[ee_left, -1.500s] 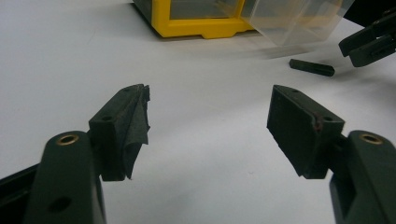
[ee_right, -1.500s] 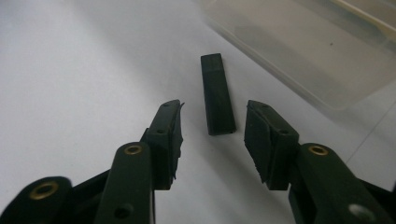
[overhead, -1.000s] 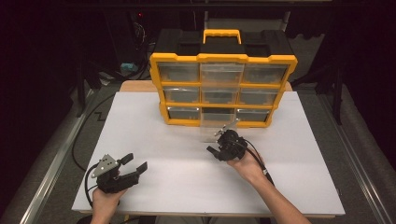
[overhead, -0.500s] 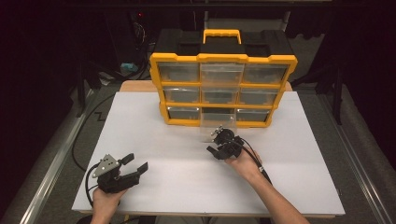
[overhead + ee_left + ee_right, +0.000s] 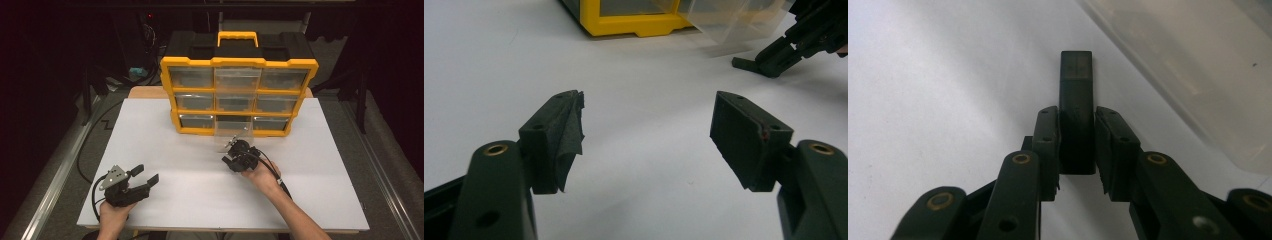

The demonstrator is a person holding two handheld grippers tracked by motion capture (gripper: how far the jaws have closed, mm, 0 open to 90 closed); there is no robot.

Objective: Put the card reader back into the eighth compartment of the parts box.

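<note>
We clamp a small black rectangular block (image 5: 1077,107) in our right gripper (image 5: 1077,132), jaws just closing, beside the clear plastic drawer (image 5: 1198,65). Our left gripper (image 5: 649,135), lower left, stands released. No writing is legible.

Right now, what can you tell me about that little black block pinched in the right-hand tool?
The black block is a small, flat, oblong piece, matte and dark like plastic. It stands between the jaws of the right gripper, whose pads clamp its two sides, and its squared end sticks out beyond them. It is held over the white table, beside the clear drawer pulled from the yellow organizer.
</note>
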